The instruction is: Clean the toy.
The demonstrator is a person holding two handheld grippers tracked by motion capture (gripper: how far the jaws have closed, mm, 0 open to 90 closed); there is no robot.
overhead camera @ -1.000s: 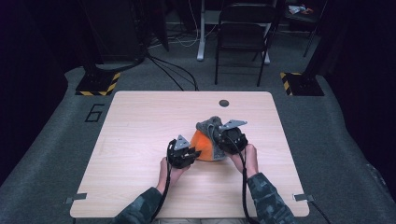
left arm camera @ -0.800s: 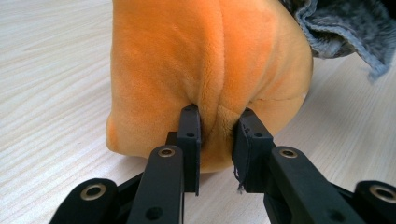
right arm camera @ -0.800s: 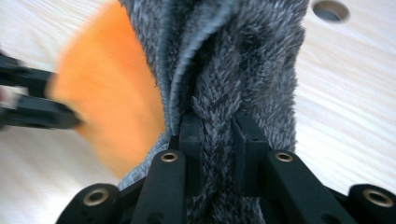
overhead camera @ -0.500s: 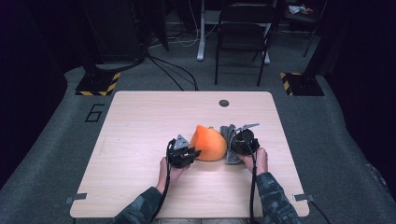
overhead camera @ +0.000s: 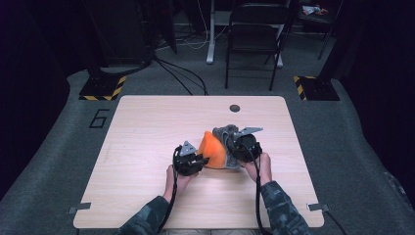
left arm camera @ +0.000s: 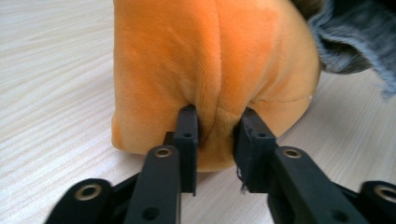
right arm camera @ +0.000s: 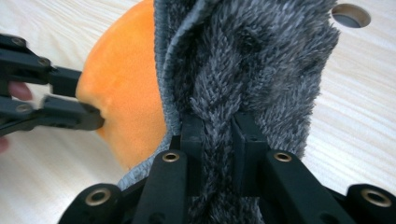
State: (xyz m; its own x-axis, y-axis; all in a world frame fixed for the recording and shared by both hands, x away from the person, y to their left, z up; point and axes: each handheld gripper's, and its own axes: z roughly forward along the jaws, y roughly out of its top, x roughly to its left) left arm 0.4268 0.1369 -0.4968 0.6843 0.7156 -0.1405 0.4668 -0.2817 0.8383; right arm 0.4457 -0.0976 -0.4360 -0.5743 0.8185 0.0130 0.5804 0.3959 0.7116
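An orange plush ball lies on the wooden table, with a grey fuzzy knitted cover draped against its right side. My left gripper pinches a fold of the orange plush; its jaws have just been opening a little, and the fold still sits dented between the pads. My right gripper is shut on a thick ridge of the grey cover, beside the orange plush. The left gripper shows there at the far left. From above, the left gripper and right gripper flank the ball.
A round cable hole sits in the table behind the plush. Bare wood stretches to the left and toward the front edge. A folding chair and floor cables stand beyond the table on grey carpet.
My right gripper swung the grey cover off the top of the orange ball to the right, then brought it back against the ball's right side. The left hand kept still.
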